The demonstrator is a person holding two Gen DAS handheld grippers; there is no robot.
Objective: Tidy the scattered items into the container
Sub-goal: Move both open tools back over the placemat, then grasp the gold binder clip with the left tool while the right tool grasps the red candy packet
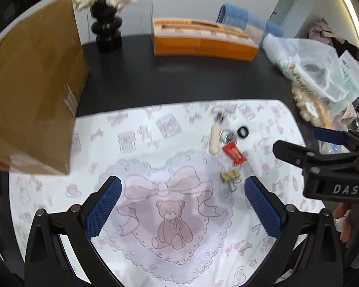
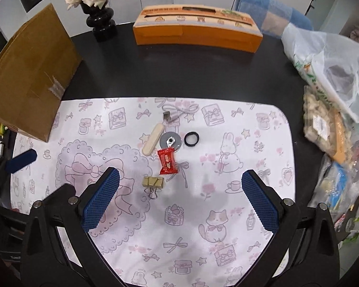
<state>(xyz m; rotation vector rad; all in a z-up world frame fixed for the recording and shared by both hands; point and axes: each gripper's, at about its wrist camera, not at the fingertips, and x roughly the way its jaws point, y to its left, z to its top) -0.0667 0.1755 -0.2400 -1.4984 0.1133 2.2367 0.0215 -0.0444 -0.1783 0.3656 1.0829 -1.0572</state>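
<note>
Small items lie clustered on a white printed mat (image 2: 251, 124): a red candy wrapper (image 2: 167, 162), a gold binder clip (image 2: 153, 182), a beige stick (image 2: 153, 139), a metal disc with a nut (image 2: 170, 140), a black ring (image 2: 191, 139) and a small metal clip (image 2: 167, 115). The same candy wrapper (image 1: 235, 153), binder clip (image 1: 230, 176), beige stick (image 1: 214, 138) and black ring (image 1: 243, 132) show in the left wrist view. My right gripper (image 2: 179, 198) hovers open just short of the binder clip. My left gripper (image 1: 183, 204) is open, left of the cluster. The cardboard box (image 2: 28, 76) stands at the left.
An orange tissue box (image 2: 196, 32) and a black vase with pale roses (image 2: 99, 21) stand at the back of the black table. Plastic bags and packets (image 2: 335, 100) pile up on the right. A blue towel (image 2: 270, 21) lies behind. The right gripper (image 1: 296, 143) shows in the left wrist view.
</note>
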